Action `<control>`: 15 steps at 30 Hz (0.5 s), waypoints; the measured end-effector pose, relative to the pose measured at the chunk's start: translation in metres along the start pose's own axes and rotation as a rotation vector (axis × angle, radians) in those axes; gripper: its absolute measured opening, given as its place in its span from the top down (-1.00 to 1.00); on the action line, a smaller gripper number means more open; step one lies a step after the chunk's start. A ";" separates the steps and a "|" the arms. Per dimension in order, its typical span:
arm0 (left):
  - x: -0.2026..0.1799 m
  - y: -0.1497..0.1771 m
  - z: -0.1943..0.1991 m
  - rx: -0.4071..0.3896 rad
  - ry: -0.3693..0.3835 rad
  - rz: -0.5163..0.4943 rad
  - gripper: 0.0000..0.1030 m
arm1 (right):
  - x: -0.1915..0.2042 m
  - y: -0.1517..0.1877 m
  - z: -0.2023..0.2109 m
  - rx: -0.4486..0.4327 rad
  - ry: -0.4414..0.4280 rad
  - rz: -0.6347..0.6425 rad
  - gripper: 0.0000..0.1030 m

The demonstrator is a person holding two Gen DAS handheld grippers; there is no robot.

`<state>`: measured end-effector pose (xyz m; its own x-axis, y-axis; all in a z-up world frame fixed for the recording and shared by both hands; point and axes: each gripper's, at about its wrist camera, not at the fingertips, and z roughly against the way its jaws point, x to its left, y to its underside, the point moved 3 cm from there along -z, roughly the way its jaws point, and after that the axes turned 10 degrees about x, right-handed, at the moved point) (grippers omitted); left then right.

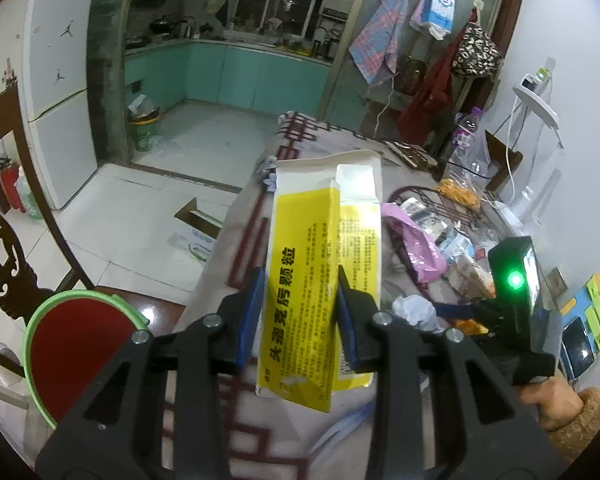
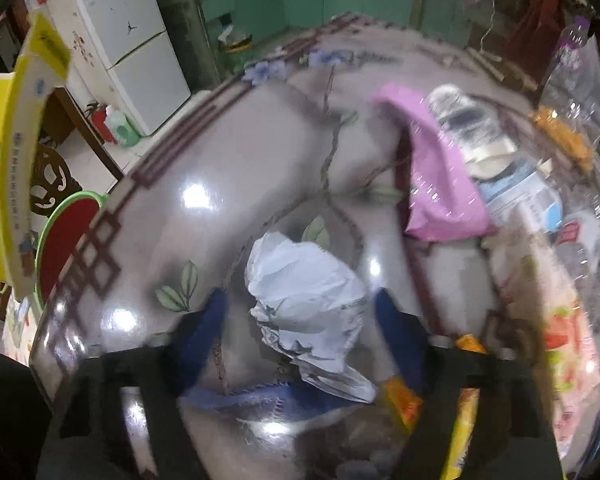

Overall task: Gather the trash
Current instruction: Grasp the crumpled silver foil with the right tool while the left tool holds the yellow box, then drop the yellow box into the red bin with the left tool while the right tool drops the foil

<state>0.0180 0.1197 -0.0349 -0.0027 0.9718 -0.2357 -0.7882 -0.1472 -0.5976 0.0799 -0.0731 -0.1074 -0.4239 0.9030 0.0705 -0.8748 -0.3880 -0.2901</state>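
Observation:
My left gripper (image 1: 298,280) is shut on a flattened yellow and white medicine box (image 1: 316,264) and holds it above the table; the box also shows at the left edge of the right wrist view (image 2: 4,152). My right gripper (image 2: 300,304) is open, its blue fingers on either side of a crumpled white paper wad (image 2: 308,300) that lies on the table. The wad also shows in the left wrist view (image 1: 414,312). A green-rimmed red basin (image 1: 72,344) sits low to the left of the table.
The table (image 2: 240,152) has a glossy patterned cover. A pink bag (image 2: 440,176), wrappers, a plastic bottle (image 1: 466,136) and snack bags crowd its right side. A dark wooden chair (image 1: 4,264) stands at left. A green bin (image 1: 142,128) stands by the kitchen doorway.

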 end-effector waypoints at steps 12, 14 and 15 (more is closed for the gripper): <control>0.067 0.009 0.021 -0.011 -0.130 0.085 0.34 | 0.031 0.003 0.055 -0.163 -0.107 -0.034 -0.04; 0.088 0.014 0.026 -0.007 -0.172 0.120 0.34 | 0.051 -0.002 0.061 -0.180 -0.138 -0.008 -0.04; 0.098 0.016 0.028 -0.003 -0.205 0.135 0.34 | 0.059 -0.003 0.064 -0.182 -0.151 0.004 -0.04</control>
<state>-0.0125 0.2174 -0.0461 -0.2332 0.9603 -0.1530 -0.7703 -0.2784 -0.5737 0.0423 -0.0306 -0.0416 -0.4693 0.8584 0.2071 -0.8221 -0.3391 -0.4573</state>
